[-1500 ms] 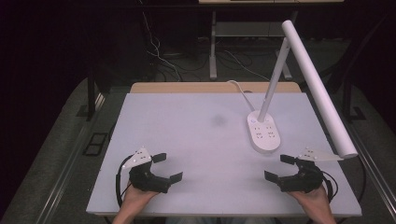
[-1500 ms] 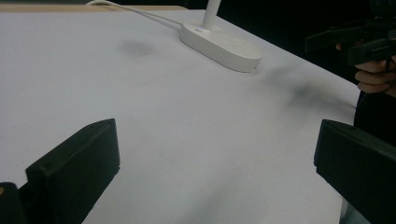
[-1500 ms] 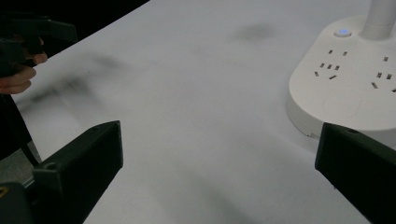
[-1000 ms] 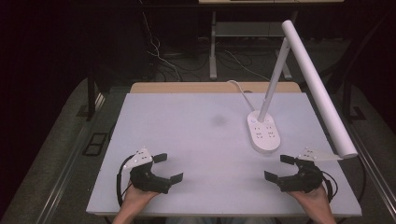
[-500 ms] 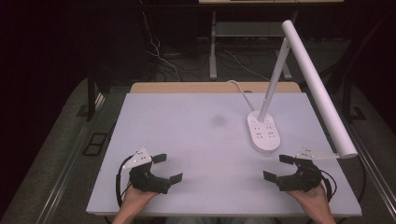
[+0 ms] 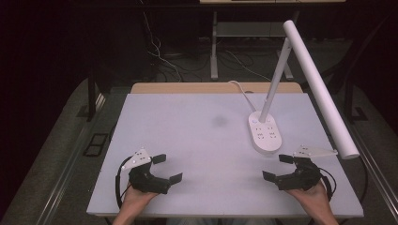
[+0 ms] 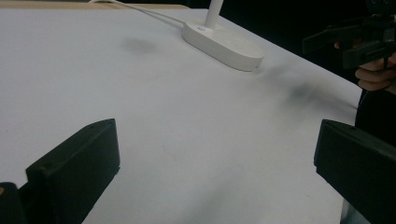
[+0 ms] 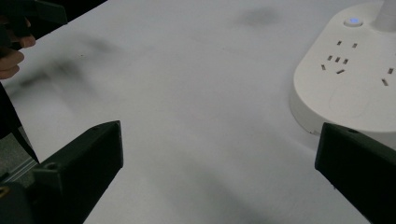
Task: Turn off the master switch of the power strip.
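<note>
My left gripper (image 6: 167,168) rests on the white table (image 6: 197,140) near its front left edge, jaws wide open with nothing between them. At the front right, my right gripper (image 6: 278,167) is likewise open and holds nothing. In the left gripper view its two black jaws stand far apart over bare tabletop (image 7: 177,140), with the other gripper (image 7: 359,39) at the upper right. The right gripper view has its jaws spread just as wide, one jaw close to the lamp base (image 8: 355,74).
A white desk lamp stands at the right, its oval base (image 6: 265,133) carrying sockets, its long tube head (image 6: 319,84) slanting over the right gripper. Its cord (image 6: 241,91) runs off the back edge. A faint dark smudge (image 6: 219,121) marks the table's middle.
</note>
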Tool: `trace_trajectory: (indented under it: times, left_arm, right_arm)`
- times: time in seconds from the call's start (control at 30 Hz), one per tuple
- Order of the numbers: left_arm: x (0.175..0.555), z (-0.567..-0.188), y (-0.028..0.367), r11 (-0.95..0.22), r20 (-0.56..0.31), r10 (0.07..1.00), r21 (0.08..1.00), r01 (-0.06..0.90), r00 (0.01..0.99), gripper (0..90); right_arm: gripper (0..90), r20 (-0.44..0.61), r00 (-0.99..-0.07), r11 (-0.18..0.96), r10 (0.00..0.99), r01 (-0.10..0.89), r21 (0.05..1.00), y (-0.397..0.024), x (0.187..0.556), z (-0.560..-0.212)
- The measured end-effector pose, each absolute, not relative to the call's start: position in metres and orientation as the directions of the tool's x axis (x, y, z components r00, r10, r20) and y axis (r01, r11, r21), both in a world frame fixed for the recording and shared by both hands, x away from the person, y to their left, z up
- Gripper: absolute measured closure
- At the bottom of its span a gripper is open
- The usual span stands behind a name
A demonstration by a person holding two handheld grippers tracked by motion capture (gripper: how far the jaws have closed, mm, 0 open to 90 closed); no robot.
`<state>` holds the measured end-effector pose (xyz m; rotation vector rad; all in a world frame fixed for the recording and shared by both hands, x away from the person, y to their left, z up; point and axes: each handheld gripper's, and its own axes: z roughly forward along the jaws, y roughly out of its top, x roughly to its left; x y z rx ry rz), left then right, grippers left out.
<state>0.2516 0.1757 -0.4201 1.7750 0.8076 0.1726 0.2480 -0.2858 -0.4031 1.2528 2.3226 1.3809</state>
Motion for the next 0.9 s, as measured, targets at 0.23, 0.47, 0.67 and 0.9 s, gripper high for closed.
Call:
trace_trajectory:
  times: [0.23, 0.47, 0.67, 0.9]
  left_arm:
    - [0.252, -0.420, 0.176, -0.142, -0.276, 0.596, 0.888, 0.437, 0.754, 0.0]
    - [0.252, -0.420, 0.177, -0.142, -0.273, 0.599, 0.889, 0.436, 0.752, 0.0]
    - [0.252, -0.420, 0.177, -0.144, -0.271, 0.600, 0.889, 0.435, 0.753, 0.0]
    - [0.252, -0.420, 0.177, -0.144, -0.271, 0.601, 0.889, 0.435, 0.752, 0.0]
  right_arm:
    - [0.3, 0.248, -0.641, 0.236, 0.726, 0.571, 0.787, -0.282, 0.255, -0.398]
    - [0.3, 0.237, -0.651, 0.252, 0.722, 0.565, 0.785, -0.278, 0.261, -0.391]
    - [0.3, 0.222, -0.657, 0.265, 0.720, 0.556, 0.788, -0.275, 0.269, -0.384]
    - [0.3, 0.211, -0.663, 0.277, 0.718, 0.550, 0.788, -0.271, 0.278, -0.376]
